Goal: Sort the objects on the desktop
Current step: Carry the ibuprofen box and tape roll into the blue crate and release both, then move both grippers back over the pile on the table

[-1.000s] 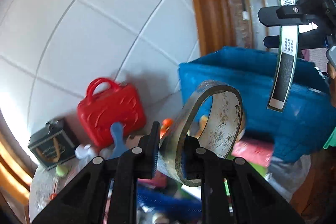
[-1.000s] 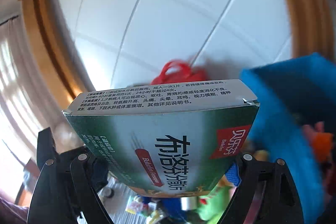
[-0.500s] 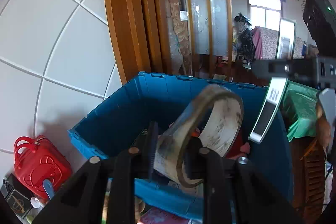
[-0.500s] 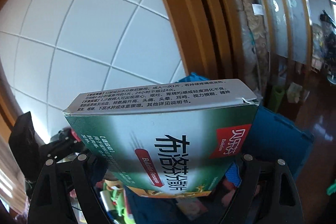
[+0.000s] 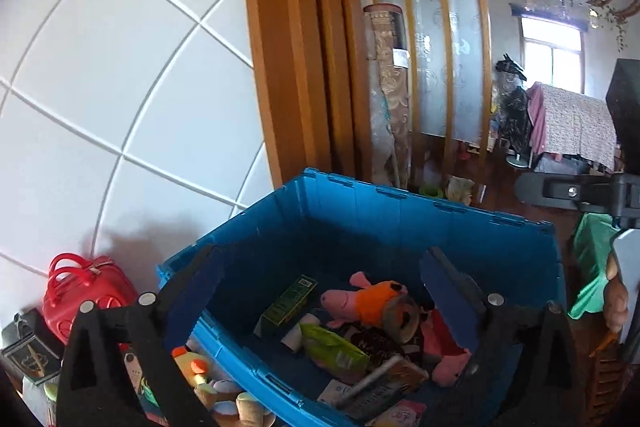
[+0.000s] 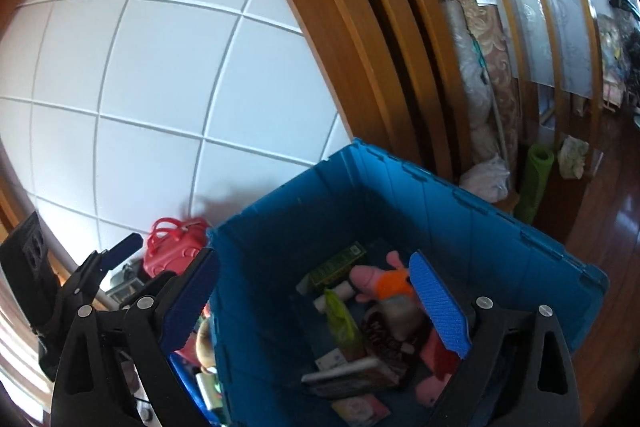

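Both our grippers hang spread wide and empty over the blue crate (image 5: 400,215), where half a second ago the left gripper (image 5: 320,287) pinched a worn roll of tape and the right gripper (image 6: 316,301) clamped a green medicine box. Both items have dropped into the crate: the tape roll (image 5: 402,315) now rests among the toys beside the pink and orange plush pig (image 5: 360,301), and the medicine box (image 6: 352,377) lies flat near the crate's near edge, seen in the right wrist view. A second green carton (image 5: 290,301) leans toward the crate's left wall, with a lime-green packet (image 5: 334,345) just beside it. Outside the crate, along its left wall, a red toy handbag (image 5: 80,291) sits against the white tiled wall (image 5: 120,87), and more small toys, including a yellow duck (image 5: 192,365), lie just beside the crate's near left corner. We judge this pair of deliveries complete; with the clutter by the left wall still unsorted, the next step is likely a return there for another pick.
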`<action>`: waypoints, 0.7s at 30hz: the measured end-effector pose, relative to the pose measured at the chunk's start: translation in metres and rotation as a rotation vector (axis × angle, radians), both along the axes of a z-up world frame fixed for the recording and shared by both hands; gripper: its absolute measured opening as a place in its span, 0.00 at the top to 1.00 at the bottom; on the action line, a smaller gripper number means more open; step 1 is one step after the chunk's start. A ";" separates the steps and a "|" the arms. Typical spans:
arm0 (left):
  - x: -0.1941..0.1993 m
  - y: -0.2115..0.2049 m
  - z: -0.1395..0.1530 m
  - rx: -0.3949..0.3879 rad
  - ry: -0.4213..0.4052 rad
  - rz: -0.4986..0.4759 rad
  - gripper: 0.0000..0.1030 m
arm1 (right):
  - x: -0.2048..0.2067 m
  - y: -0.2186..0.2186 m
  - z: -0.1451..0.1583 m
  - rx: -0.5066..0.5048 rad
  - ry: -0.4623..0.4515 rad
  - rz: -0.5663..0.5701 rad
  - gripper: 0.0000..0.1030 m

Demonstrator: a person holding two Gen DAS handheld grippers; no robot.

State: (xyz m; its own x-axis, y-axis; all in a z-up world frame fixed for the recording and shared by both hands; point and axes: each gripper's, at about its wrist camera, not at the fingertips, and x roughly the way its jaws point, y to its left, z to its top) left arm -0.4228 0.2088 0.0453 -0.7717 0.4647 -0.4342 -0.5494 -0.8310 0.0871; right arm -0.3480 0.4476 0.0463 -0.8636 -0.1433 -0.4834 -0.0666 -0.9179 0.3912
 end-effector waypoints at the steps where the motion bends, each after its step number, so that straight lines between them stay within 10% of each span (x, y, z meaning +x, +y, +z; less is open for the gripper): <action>1: 0.004 -0.005 -0.002 0.000 0.008 0.021 0.03 | 0.000 -0.001 0.000 0.001 0.013 0.009 0.06; 21: 0.142 -0.211 -0.053 -0.040 0.220 0.496 0.02 | 0.071 -0.187 -0.010 0.189 0.261 0.261 0.02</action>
